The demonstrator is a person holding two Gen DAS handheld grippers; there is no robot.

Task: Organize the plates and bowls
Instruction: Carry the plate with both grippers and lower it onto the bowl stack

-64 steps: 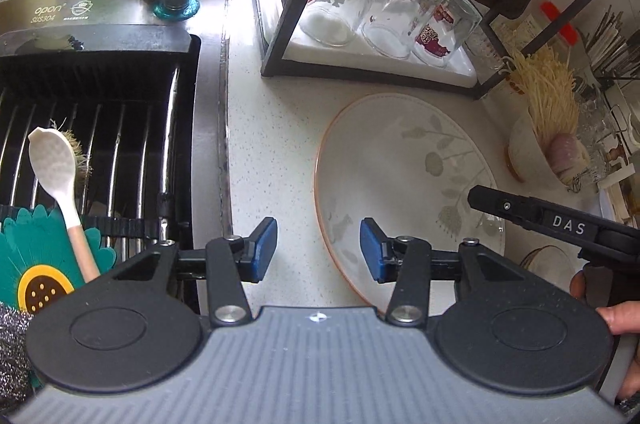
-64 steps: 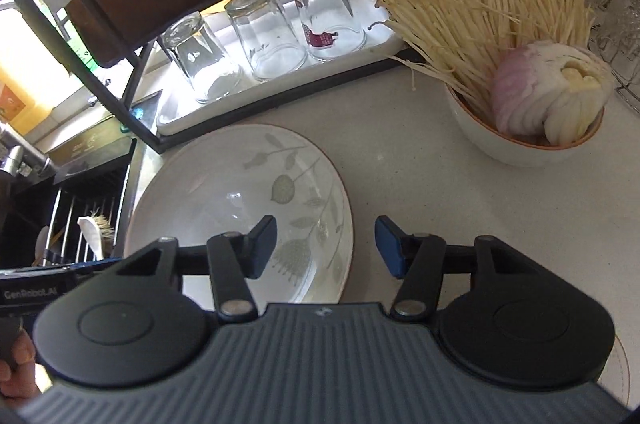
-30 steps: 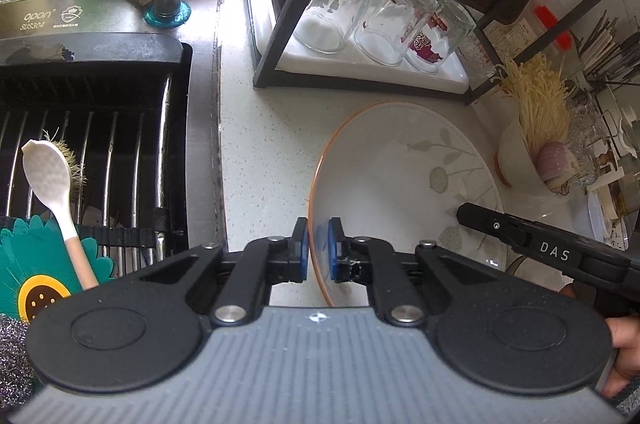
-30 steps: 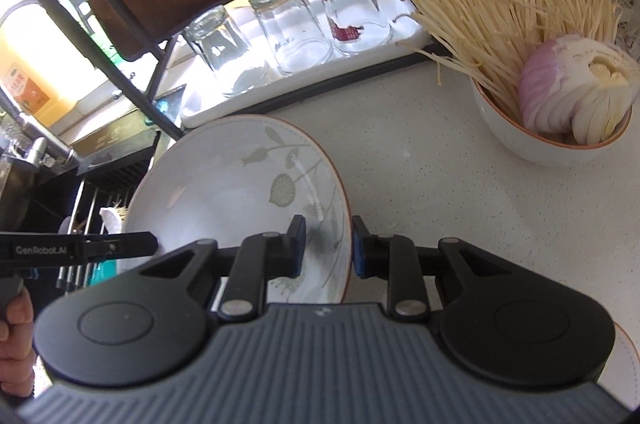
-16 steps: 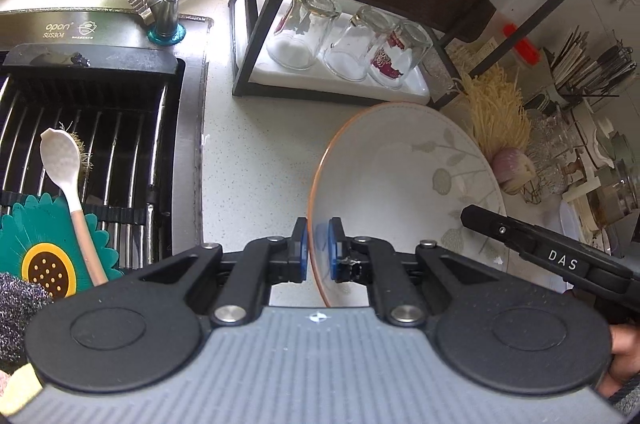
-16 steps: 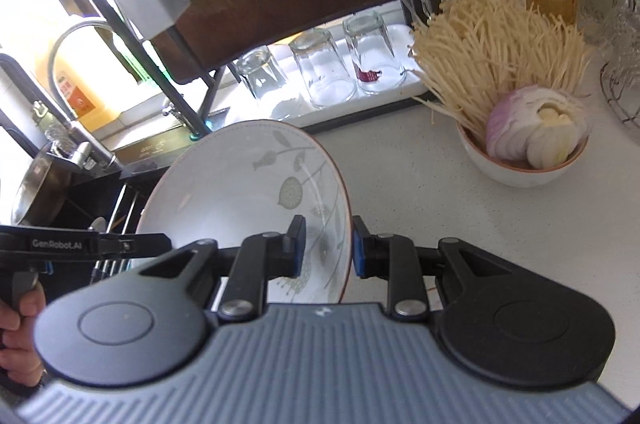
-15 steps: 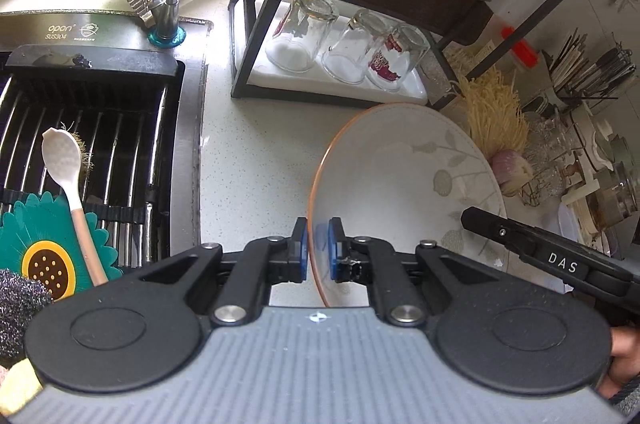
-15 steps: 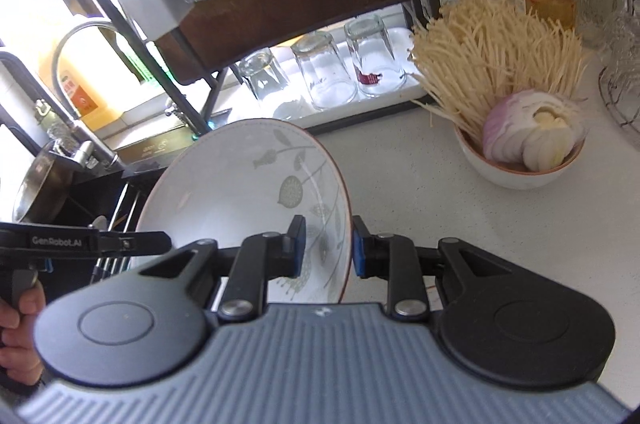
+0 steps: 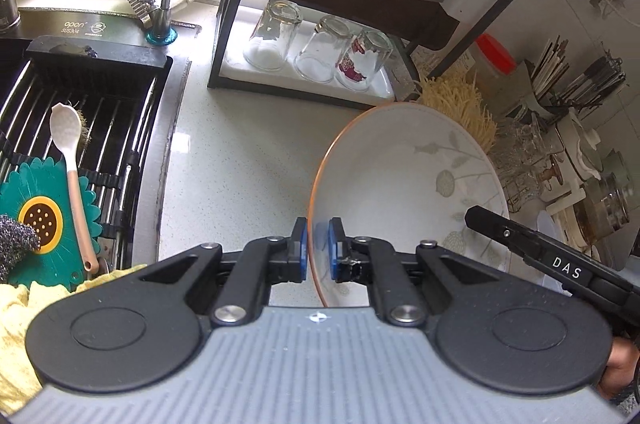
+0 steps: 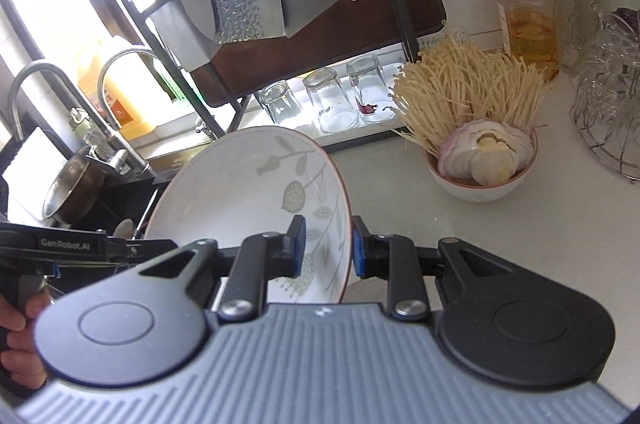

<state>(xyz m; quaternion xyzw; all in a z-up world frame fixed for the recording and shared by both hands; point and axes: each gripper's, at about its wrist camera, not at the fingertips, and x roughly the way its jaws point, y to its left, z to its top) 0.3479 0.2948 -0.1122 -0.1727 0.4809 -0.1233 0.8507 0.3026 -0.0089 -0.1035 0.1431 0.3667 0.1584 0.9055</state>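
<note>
You are holding the plate (image 9: 404, 183) in the air above the table (image 9: 240, 159), tilted up on edge, with its leaf-patterned face turned toward the right-hand camera. Your left tongs (image 9: 318, 250) are pinching its orange rim on one side, the blue pads closed against the thin edge. Your right tongs (image 10: 328, 248) are gripping the opposite rim (image 10: 347, 224), one pad on the patterned face and the other behind the plate.

As a judgement, you are early in the job: this one plate is lifted and in transit, but it is not yet resting anywhere. Nothing in either view is showing a stack or slot clearly meant to receive it, so where you are taking it cannot be told.

Close by on the table, the bowl (image 10: 480, 179) is carrying sliced onion and enoki mushrooms, so it looks like one to leave alone. Further out, three upturned glasses (image 9: 320, 55) are drying on the tray under the black rack (image 9: 228, 23), and the sink (image 9: 80, 111) at the left is holding a spoon (image 9: 70, 159).
</note>
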